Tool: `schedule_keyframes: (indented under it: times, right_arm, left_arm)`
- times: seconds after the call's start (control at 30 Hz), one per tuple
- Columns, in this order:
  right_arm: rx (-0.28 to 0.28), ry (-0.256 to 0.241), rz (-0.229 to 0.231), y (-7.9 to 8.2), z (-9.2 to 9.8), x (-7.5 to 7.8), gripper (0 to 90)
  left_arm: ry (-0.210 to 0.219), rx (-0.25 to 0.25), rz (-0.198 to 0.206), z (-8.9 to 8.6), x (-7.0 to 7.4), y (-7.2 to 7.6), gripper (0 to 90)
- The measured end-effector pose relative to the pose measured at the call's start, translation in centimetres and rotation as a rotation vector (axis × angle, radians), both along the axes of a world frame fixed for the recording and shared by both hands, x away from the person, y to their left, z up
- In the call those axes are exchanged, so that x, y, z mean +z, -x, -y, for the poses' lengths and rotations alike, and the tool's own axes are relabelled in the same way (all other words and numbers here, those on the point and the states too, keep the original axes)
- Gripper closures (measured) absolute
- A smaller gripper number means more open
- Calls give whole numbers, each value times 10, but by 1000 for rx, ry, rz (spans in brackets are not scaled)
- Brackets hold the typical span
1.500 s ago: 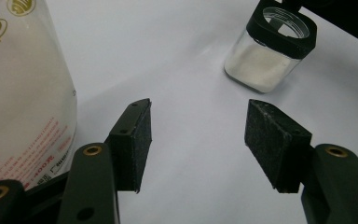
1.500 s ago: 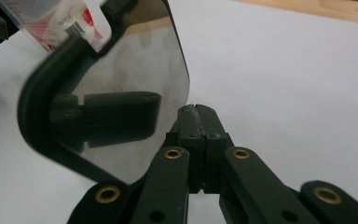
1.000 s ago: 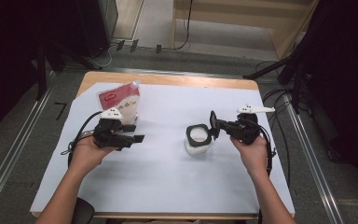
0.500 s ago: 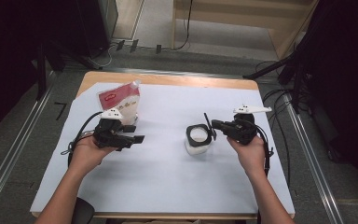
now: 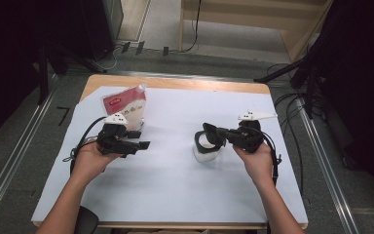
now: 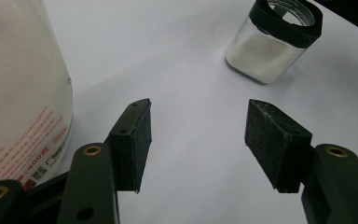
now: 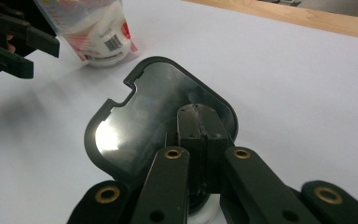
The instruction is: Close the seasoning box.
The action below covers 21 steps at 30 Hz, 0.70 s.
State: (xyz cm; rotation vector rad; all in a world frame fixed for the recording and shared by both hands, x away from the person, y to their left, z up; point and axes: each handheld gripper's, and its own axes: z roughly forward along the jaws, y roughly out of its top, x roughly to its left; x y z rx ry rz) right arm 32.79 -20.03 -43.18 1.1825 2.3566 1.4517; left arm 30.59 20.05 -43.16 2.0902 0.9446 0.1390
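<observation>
The pouch [image 6: 18, 93] carries red printing low on its clear side. In the left gripper view one part reads "400", followed by a character too small to make out. The other red lines beside it are also too small and too tilted to read. In the right gripper view the pouch [image 7: 98, 32] shows a barcode [image 7: 113, 43] on a white patch, but its digits are not legible. In the high view the red label [image 5: 118, 101] at the pouch top is blurred.

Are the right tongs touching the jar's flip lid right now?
Touching. The right gripper view shows the right tongs shut on the black flip lid, pinching it between both jaws above the jar.
</observation>
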Motion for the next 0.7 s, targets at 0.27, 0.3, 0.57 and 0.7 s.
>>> schedule_keyframes:
  times: [0.27, 0.3, 0.57, 0.7]
  right_arm:
    - [22, 17, -15, 1, -10, -4, 900]
    - [25, 21, -13, 1, -11, -5, 900]
    - [46, 54, -15, 1, -20, -11, 900]
    - [48, 45, -14, 2, -20, -12, 900]
  left_arm:
    - [-3, -3, -5, 1, -1, 0, 422]
    - [-2, -5, -5, 0, -1, 0, 422]
    - [1, -1, -8, 0, -1, 0, 423]
    - [-2, -3, -9, 0, -2, 0, 423]
